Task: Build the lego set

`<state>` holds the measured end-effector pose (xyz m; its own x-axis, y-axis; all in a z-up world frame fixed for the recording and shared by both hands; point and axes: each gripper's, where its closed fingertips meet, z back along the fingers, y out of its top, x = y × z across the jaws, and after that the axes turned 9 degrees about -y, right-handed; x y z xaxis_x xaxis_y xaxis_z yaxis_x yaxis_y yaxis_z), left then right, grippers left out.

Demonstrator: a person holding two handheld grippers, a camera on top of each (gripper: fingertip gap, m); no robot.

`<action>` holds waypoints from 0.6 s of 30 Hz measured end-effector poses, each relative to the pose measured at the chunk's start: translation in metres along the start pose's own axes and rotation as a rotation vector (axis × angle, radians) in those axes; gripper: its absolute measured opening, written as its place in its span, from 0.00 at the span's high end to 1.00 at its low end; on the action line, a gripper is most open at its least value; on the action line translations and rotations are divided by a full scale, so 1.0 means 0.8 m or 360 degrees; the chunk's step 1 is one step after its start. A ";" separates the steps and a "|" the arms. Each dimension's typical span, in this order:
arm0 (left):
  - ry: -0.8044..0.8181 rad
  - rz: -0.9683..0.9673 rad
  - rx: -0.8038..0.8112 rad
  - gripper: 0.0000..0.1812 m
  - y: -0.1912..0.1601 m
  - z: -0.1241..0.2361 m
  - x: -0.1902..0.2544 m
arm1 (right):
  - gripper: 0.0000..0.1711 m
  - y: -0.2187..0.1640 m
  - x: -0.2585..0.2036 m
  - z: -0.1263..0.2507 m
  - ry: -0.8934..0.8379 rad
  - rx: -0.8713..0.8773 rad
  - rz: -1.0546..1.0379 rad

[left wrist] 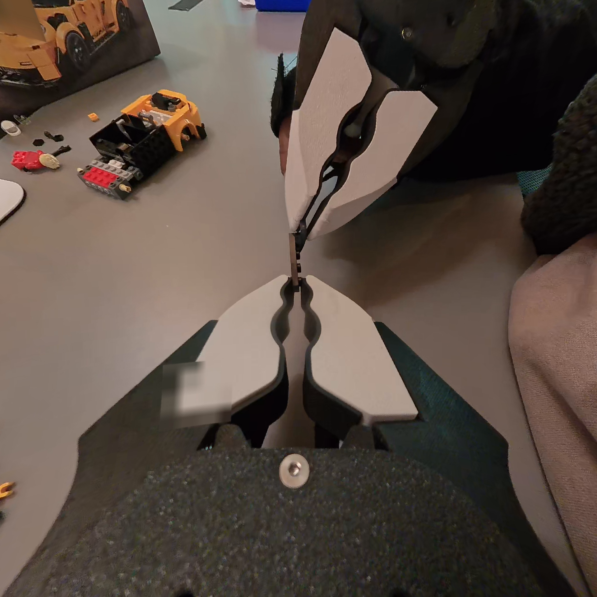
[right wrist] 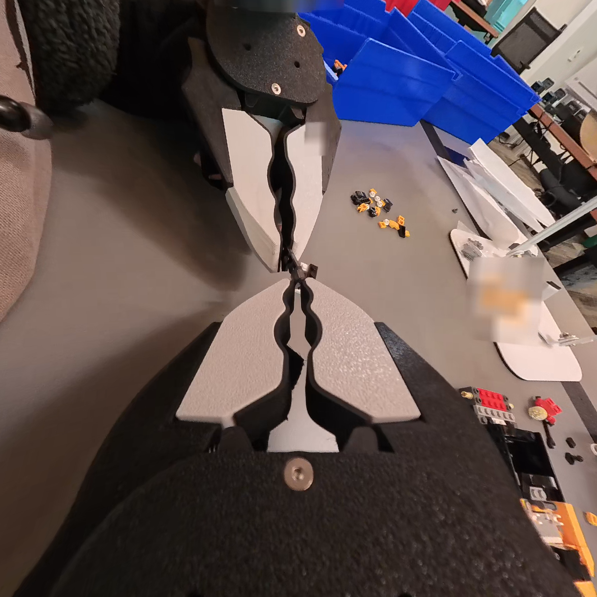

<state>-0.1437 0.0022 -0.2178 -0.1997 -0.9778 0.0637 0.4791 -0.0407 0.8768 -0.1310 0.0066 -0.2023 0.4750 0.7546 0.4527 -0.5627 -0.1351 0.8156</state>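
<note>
A thin black Lego plate hangs edge-on above the grey table, studs facing right. My left gripper is shut on its near end. My right gripper comes in from above and is shut on a small black piece at the plate's far end. In the right wrist view my right gripper meets the left gripper tip to tip, with the black pieces between them. The partly built orange and black car lies on the table to the left; it also shows in the right wrist view.
The set's box stands at the back left. A red piece and small black bits lie near the car. Loose orange and black pieces, blue bins and a white mat lie on the far side. A person's sleeve is close on the right. The grippers are tip to tip, or close to it.
</note>
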 end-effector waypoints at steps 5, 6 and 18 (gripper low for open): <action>-0.0016 0.0015 -0.0005 0.98 -0.002 -0.001 0.001 | 0.98 -0.002 -0.002 -0.001 0.0010 -0.0011 -0.0001; -0.0019 0.0018 -0.0006 0.98 -0.002 -0.001 0.001 | 0.98 -0.002 -0.002 -0.001 0.0013 -0.0012 -0.0001; -0.0030 0.0015 -0.0023 0.98 -0.006 -0.003 0.002 | 0.98 -0.005 -0.004 -0.003 0.0024 -0.0020 -0.0006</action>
<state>-0.1445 0.0006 -0.2227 -0.2110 -0.9741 0.0810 0.4931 -0.0345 0.8693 -0.1317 0.0062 -0.2080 0.4672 0.7646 0.4440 -0.5692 -0.1242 0.8128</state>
